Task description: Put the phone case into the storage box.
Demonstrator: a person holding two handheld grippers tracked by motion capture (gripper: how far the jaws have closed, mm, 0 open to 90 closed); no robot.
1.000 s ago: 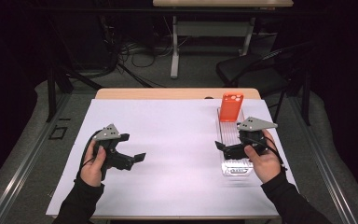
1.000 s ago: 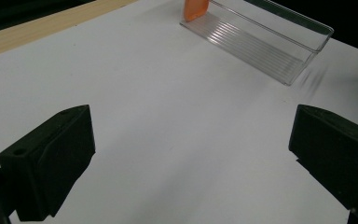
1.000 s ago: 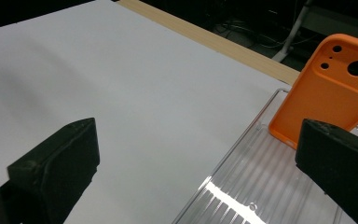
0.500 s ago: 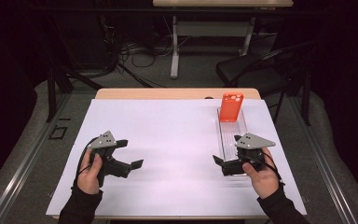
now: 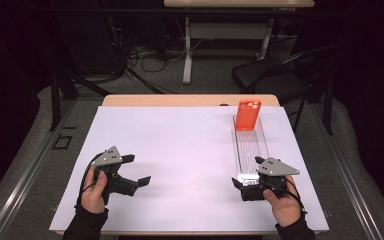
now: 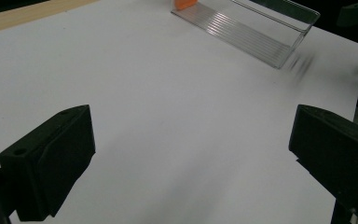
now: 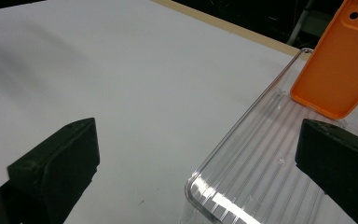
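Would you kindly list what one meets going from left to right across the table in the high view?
Left tongs, held in the left hand → bare white table cover → right tongs at the near end of the clear ribbed tray, whose far end holds the upright orange phone case.

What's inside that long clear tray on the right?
An orange phone case stands propped at the far end of the clear tray; the ribbed floor up to it looks bare. The right claw covers the near end from above, so that corner is partly hidden.
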